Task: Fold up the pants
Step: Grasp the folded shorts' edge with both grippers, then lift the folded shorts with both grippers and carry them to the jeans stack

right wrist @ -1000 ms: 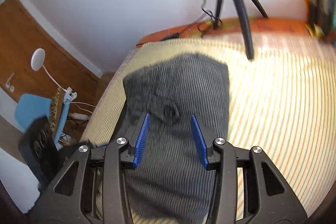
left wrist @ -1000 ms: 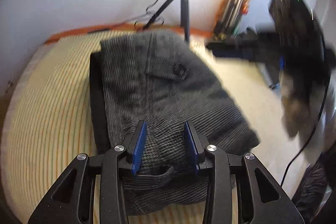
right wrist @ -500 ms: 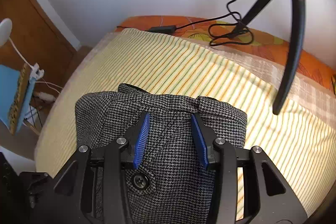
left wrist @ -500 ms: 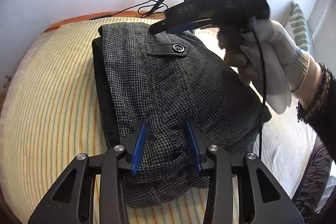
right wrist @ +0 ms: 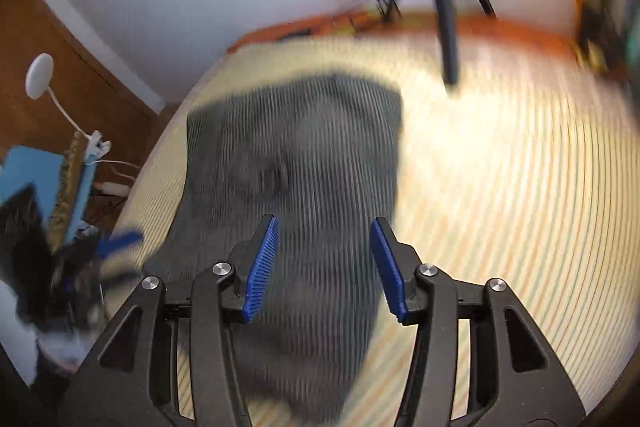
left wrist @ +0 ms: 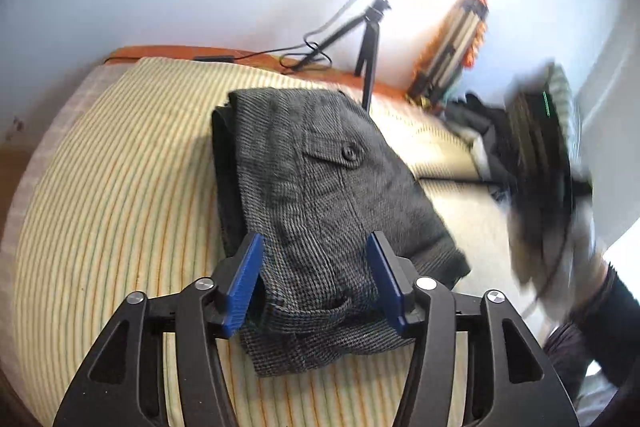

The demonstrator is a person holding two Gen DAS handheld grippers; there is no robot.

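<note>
On the bed (left wrist: 100, 187) the pants (left wrist: 320, 187) lay folded; left gripper (left wrist: 316, 283) and right gripper (right wrist: 324, 263) were opening, holding nothing; next, probably, withdrawing

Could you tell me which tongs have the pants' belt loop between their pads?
The left tongs: their opening jaws flank the belt loop on the pants; the right tongs, also opening, show only blurred fabric between theirs.

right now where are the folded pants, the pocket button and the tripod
folded pants (left wrist: 320, 203), left wrist view, middle of the top layer
pocket button (left wrist: 351, 153), left wrist view, its centre
tripod (left wrist: 370, 59), left wrist view, front leg
</note>
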